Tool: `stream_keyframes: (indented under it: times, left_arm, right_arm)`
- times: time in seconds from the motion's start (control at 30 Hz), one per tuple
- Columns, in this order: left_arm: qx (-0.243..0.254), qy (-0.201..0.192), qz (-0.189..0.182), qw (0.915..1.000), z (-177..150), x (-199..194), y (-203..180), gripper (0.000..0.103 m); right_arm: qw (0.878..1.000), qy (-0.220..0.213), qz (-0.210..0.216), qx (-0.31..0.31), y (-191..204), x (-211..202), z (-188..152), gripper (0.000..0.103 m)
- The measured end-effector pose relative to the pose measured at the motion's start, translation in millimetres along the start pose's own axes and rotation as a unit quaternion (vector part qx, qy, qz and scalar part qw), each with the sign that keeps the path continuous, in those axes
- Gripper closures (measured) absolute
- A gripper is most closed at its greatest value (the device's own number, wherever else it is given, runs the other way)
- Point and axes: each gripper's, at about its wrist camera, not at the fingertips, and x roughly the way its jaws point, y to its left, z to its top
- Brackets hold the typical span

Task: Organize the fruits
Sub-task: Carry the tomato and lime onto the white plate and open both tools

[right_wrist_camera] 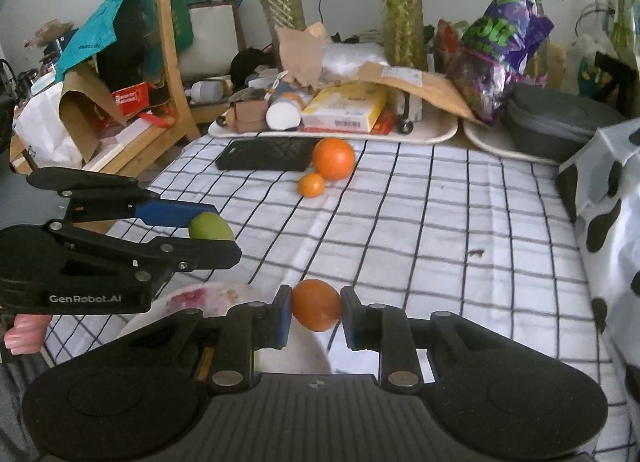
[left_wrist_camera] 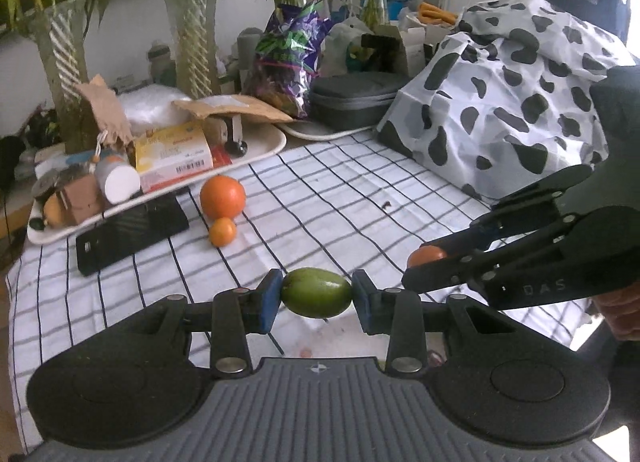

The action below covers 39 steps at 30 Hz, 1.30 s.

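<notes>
The left gripper (left_wrist_camera: 316, 298) is clamped on a green oval fruit (left_wrist_camera: 316, 293), its long axis lying crosswise from pad to pad, held above the checked tablecloth (left_wrist_camera: 340, 198). The right gripper (right_wrist_camera: 316, 308) pinches a small orange fruit (right_wrist_camera: 316, 305) over what seems a stained white plate (right_wrist_camera: 208, 298). A large orange (right_wrist_camera: 333, 159) and a smaller orange (right_wrist_camera: 311, 184) sit touching beside a black case (right_wrist_camera: 266, 154).

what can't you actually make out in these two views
- Plate: right wrist view shows only a stained rim; both grippers cover the rest.
- Small orange fruit in the right gripper: left wrist view, mostly hidden behind a finger.
- Green fruit in the left gripper: right wrist view, partly covered by the fingers.
- Yellow box print: too small to read.
</notes>
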Motion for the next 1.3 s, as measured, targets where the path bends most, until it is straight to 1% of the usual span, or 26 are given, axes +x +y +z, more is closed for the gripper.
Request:
stream_keyframes:
  times: [0.23, 0.27, 0.3, 0.37, 0.43, 0.5, 0.57, 0.73, 0.87, 1.0, 1.13, 1.17, 1.2, 1.27, 1.3]
  left_arm:
    - [-0.029, 0.014, 0.006, 0.9995, -6, -5, 3, 0.066]
    - [-0.033, 0.017, 0.005, 0.9993, -7, -5, 3, 0.066]
    - [-0.037, 0.020, 0.004, 0.9991, -8, -5, 4, 0.066]
    - [-0.048, 0.027, 0.000, 0.9985, -9, -3, 6, 0.066]
    - [-0.060, 0.032, -0.002, 0.9977, -9, -2, 8, 0.066]
    - [-0.074, 0.038, -0.005, 0.9965, -10, 0, 11, 0.066]
    - [-0.091, 0.046, -0.012, 0.9947, -10, 3, 15, 0.066]
    - [-0.110, 0.052, -0.030, 0.9921, -10, 6, 15, 0.066]
    - [-0.110, 0.058, -0.038, 0.9915, -9, 12, 9, 0.066]
    - [-0.088, 0.066, -0.036, 0.9933, -8, 19, 0, 0.066]
    - [-0.081, 0.068, -0.032, 0.9939, -7, 22, -4, 0.066]
    - [-0.081, 0.068, -0.031, 0.9938, -7, 22, -4, 0.062]
    - [-0.084, 0.069, -0.032, 0.9935, -6, 23, -3, 0.049]
    - [-0.090, 0.060, -0.029, 0.9937, -6, 20, -2, 0.032]
    - [-0.089, 0.053, -0.025, 0.9943, -6, 18, -2, 0.031]
  right_arm:
    - [0.999, 0.035, 0.027, 0.031, 2, 6, -10, 0.076]
    - [0.998, 0.042, 0.030, 0.035, 2, 7, -11, 0.074]
    - [0.998, 0.046, 0.030, 0.038, 2, 8, -13, 0.069]
    - [0.998, 0.044, 0.022, 0.042, 2, 7, -14, 0.043]
    - [0.998, 0.033, 0.012, 0.049, 0, 2, -14, 0.033]
    - [0.998, 0.025, 0.009, 0.064, -5, -3, -13, 0.030]
    - [0.997, 0.017, -0.002, 0.074, -10, -9, -14, 0.024]
    - [0.996, 0.016, -0.053, 0.069, -13, -20, -22, 0.020]
    - [0.996, 0.015, -0.060, 0.066, -14, -24, -27, 0.018]
    - [0.996, 0.019, -0.065, 0.055, -10, -25, -29, 0.018]
    - [0.996, 0.023, -0.073, 0.047, -9, -23, -30, 0.018]
    - [0.996, 0.023, -0.073, 0.046, -9, -23, -30, 0.018]
    - [0.996, 0.022, -0.074, 0.046, -9, -23, -30, 0.018]
    - [0.996, 0.023, -0.073, 0.045, -9, -23, -30, 0.017]
    - [0.996, 0.023, -0.073, 0.044, -9, -23, -30, 0.017]
